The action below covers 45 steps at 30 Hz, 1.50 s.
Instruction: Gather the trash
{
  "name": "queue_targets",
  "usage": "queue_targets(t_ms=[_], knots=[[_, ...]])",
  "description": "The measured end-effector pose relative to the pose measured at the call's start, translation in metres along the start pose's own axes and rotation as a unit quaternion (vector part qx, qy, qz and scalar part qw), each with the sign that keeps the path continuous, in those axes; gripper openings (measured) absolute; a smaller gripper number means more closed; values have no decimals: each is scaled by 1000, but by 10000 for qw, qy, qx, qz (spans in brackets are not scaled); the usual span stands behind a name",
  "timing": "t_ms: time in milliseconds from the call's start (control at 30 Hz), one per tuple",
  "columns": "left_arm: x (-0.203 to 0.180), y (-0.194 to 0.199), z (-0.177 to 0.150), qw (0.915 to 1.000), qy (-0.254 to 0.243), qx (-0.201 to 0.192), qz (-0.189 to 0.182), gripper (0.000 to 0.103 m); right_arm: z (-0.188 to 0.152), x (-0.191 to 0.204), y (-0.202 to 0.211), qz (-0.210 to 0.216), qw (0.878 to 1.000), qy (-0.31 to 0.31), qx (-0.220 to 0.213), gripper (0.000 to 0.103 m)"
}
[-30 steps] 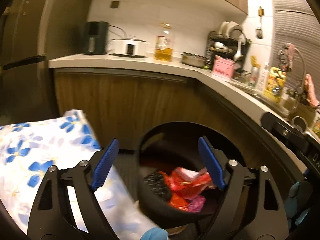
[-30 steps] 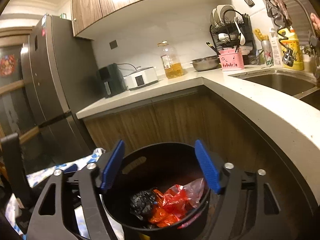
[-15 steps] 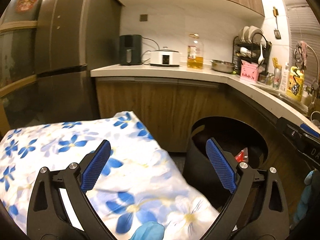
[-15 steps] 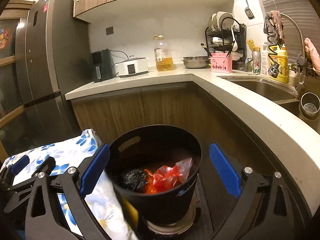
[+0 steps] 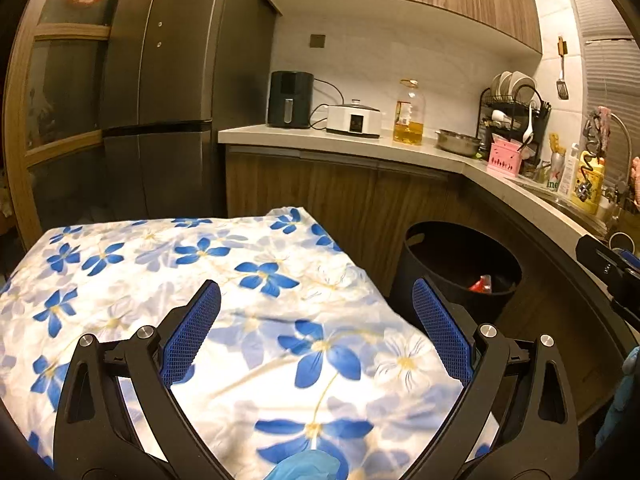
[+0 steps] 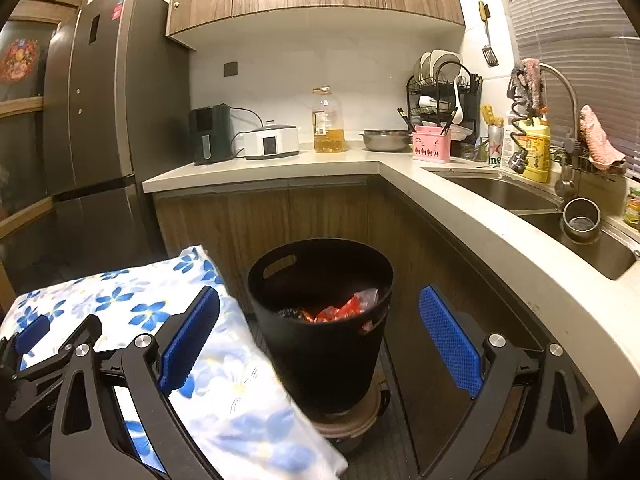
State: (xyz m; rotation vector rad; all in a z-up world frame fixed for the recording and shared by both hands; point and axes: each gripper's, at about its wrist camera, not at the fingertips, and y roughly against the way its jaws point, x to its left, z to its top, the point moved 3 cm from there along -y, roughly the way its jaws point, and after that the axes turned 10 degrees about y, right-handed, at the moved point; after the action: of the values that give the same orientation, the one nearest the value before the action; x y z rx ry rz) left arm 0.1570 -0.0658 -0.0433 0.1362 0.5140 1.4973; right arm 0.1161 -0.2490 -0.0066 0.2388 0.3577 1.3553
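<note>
A black round trash bin (image 6: pixel 320 312) stands on the floor by the cabinets, with red wrappers (image 6: pixel 340 312) and dark trash inside; it also shows in the left wrist view (image 5: pixel 456 272). My left gripper (image 5: pixel 316 336) is open and empty, above a table covered in a white cloth with blue flowers (image 5: pixel 200 280). My right gripper (image 6: pixel 320 340) is open and empty, held back from the bin, which sits between its fingers in view. The left gripper also shows at the lower left of the right wrist view (image 6: pixel 60 344).
An L-shaped counter (image 6: pixel 440 188) with a sink (image 6: pixel 520 196), dish rack, oil bottle (image 6: pixel 328 124) and appliances runs behind and right. A tall fridge (image 5: pixel 160 100) stands at left. The flowered table (image 6: pixel 160 320) sits left of the bin.
Both grippers have pulled back and up from the bin. The left one has swung left over the flowered table. Both stay open.
</note>
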Motion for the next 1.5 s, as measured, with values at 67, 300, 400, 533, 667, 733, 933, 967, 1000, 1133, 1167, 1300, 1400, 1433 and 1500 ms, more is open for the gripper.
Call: queue_targets(t_ms=[67,300,400,533,667,733,933,967,1000,1133,1167,1300,1400,1433,1500], knots=[[4,11,-5,10000,-35,-22,3,95,-4,4,15,-37,10000,30,-31,96],[19,43,-16,10000,-86,-47,-6,95,-21,13,45,80,10000,-7,32,97],[22,57,-18,9998,-134,-122,-11,95,-28,19,57,48,10000,61,-22,97],[24,73,-19,9995,-222,-230,19,95,-32,27,68,126,9999,90,5,97],[27,83,-19,9993,-248,-288,29,95,-34,33,78,171,9998,129,-45,97],[28,88,-20,9992,-244,-315,35,95,-33,34,82,183,9997,131,-59,97],[33,97,-18,9990,-175,-399,34,95,-32,40,91,197,9996,161,-137,97],[33,98,-18,9990,-171,-402,30,95,-32,40,91,197,9996,171,-147,97],[35,98,-17,9990,-172,-407,25,95,-32,41,92,207,9995,179,-152,97],[35,101,-16,9989,-172,-441,26,95,-32,44,94,212,9995,179,-164,97],[36,101,-16,9988,-175,-448,30,95,-31,44,94,212,9995,173,-172,97],[36,101,-16,9988,-176,-447,17,95,-31,46,96,210,9995,167,-181,97],[37,101,-16,9988,-181,-459,23,95,-31,45,95,209,9995,156,-173,97],[37,101,-16,9988,-179,-451,18,95,-31,45,96,216,9995,154,-167,97],[37,101,-16,9988,-176,-449,19,95,-30,46,96,216,9995,156,-158,97]])
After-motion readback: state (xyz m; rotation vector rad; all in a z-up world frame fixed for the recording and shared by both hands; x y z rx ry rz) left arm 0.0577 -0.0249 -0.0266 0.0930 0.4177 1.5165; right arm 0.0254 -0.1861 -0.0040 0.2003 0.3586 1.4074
